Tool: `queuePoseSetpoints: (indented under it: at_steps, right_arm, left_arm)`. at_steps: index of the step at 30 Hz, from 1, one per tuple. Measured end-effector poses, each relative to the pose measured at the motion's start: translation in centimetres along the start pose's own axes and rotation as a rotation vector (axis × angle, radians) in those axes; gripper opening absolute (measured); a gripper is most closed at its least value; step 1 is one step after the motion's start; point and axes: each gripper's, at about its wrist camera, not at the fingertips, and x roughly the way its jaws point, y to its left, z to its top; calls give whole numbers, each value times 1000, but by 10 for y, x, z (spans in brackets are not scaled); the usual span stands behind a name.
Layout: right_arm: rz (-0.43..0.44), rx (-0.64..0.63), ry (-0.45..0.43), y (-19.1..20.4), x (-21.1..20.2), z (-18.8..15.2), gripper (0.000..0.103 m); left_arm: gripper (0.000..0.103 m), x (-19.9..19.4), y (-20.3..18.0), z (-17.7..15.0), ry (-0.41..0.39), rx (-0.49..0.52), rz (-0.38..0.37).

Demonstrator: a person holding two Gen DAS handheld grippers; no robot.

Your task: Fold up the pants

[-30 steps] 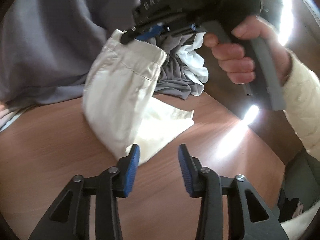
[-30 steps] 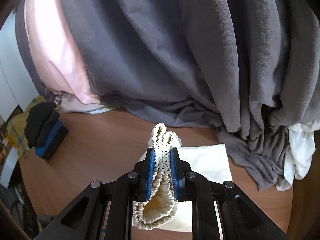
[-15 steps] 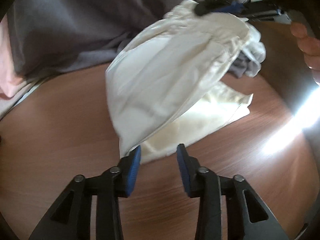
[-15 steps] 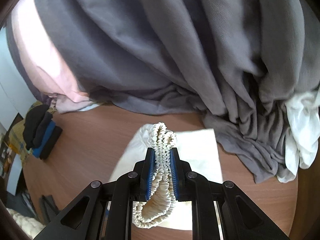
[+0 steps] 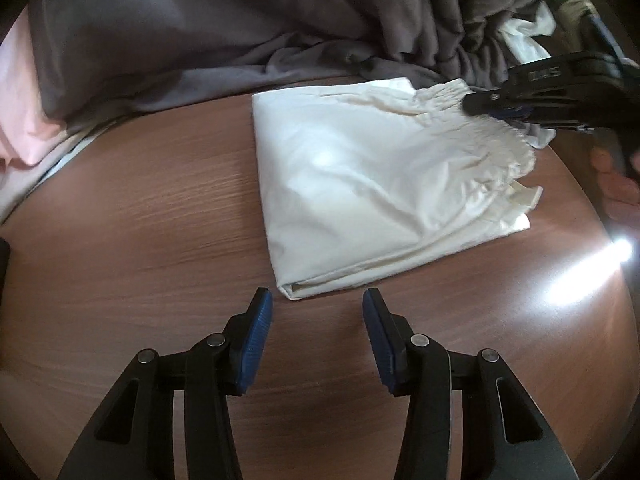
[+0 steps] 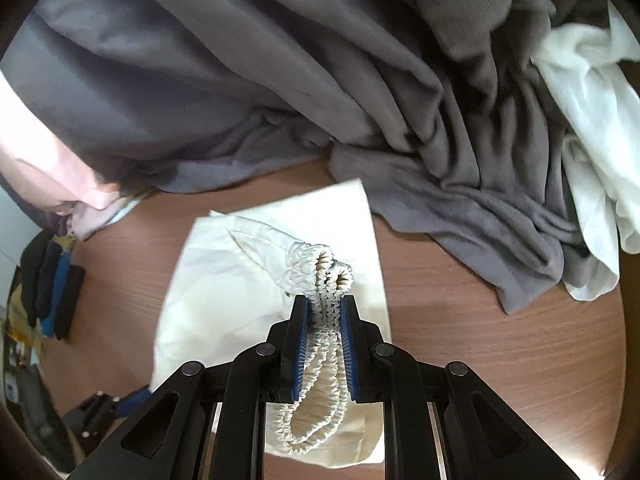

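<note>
Cream pants [image 5: 368,184] lie folded into a rough rectangle on the brown wooden table [image 5: 140,240]. Their gathered elastic waistband [image 6: 324,280] is bunched between the blue pads of my right gripper [image 6: 325,308], which is shut on it; in the left wrist view that right gripper [image 5: 496,108] pinches the waistband at the far right edge of the fold. My left gripper [image 5: 316,312] hovers just in front of the near folded corner, its jaws opening, with nothing between them.
A big heap of grey cloth [image 5: 208,28] fills the back of the table, with pink fabric [image 5: 20,128] at left and white cloth [image 6: 592,128] at right. Dark folded items [image 6: 52,280] sit at the left table edge. Glare [image 5: 580,276] marks the right side.
The right gripper lowered the waistband, so the hanging pants now lie flat over the lower layer. The left gripper's jaws have spread wider and it has sunk toward the table.
</note>
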Motion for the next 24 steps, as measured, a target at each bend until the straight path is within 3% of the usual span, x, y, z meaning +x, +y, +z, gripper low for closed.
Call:
queuePoseSetpoints:
  at_steps: [7,9,11,16,19,24]
  right_arm:
    - [-60,21,-24,-10,5,-7,20]
    - [-101,12,-36,-9,4,-10,29]
    - [-149,0,-48,-8,2,-13,49]
    - [-174,33,-103,-9,-18,-21,51]
    - [-151,64,-139,-3,-31,-31,61]
    - [-163,120,-156,4,-28,-49,61]
  left_arm:
    - [48,-21,-2,1,-37,21,-3]
    - [50,-26,1,3,-52,18,7]
    - [50,-28,6,7,-57,7,16]
    - [50,-33,20,20,-90,-5,16]
    - [51,-35,26,31,-139,-4,-39]
    - [51,-16,29,56,-134,-38,-158]
